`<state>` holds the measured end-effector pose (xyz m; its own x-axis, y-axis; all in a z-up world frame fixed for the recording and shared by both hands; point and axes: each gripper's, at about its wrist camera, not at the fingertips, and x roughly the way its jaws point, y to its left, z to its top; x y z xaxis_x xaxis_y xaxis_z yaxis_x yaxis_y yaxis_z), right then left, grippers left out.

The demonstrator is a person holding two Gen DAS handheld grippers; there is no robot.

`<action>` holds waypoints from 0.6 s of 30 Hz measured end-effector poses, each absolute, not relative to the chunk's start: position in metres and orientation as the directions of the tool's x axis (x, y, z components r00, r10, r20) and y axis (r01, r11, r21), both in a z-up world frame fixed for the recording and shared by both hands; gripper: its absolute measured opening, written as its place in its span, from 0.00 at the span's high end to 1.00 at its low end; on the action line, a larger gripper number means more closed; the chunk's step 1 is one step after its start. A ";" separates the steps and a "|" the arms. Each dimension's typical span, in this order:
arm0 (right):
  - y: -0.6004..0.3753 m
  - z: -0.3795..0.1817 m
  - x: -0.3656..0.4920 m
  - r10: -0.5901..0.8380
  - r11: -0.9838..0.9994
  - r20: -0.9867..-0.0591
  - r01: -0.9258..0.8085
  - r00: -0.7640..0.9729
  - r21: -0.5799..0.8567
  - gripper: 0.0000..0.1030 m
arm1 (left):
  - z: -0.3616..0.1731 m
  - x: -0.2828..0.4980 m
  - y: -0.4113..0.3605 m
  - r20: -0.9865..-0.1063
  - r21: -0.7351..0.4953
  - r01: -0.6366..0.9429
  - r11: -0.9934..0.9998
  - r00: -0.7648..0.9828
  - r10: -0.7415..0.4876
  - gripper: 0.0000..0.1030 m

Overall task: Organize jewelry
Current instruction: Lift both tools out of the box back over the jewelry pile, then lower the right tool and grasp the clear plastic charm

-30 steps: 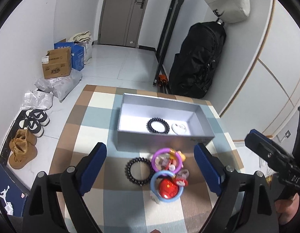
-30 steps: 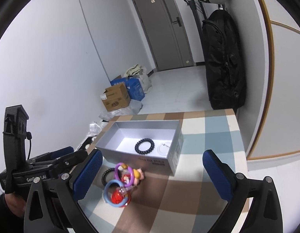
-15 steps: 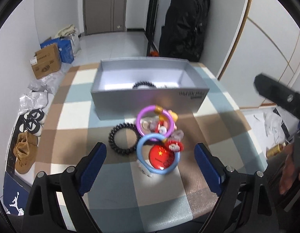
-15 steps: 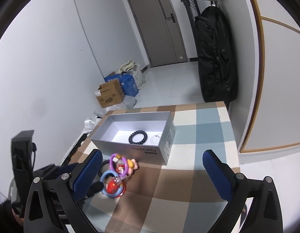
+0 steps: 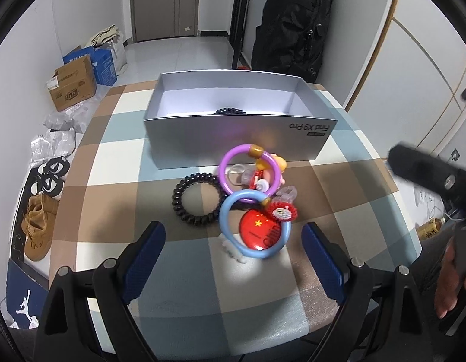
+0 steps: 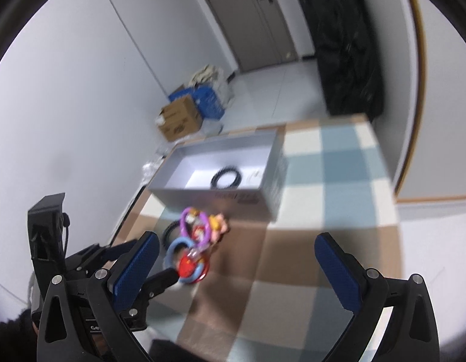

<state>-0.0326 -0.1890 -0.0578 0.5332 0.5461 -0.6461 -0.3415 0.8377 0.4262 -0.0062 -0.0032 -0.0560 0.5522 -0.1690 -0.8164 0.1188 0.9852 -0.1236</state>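
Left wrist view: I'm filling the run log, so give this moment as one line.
left claw: open, above blue ring | black bracelet: on table | box: holds black bracelet | right claw: open, empty

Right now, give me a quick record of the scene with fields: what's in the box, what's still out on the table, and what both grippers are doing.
surface: checked tablecloth
box: open grey box, far side of the loose items
in box: black bead bracelet; a small pale item beside it, too blurred to name
on cloth: black coil bracelet, purple ring, blue ring, red badge, small charms
left gripper: fingers open, empty, near the blue ring
right gripper: fingers open, empty
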 end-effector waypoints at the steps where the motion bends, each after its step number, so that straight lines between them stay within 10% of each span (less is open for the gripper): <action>1: -0.185 -0.062 -0.031 0.559 0.829 -0.655 -0.342 0.508 0.442 0.01 | -0.055 -0.006 -0.002 -0.815 -0.123 0.116 0.986 0.555 -0.167 0.14; 18: -0.135 -0.099 -0.012 0.612 0.788 -0.721 -0.333 0.326 0.518 0.50 | -0.041 -0.005 0.039 -0.784 -0.199 -0.009 0.980 0.601 -0.154 0.14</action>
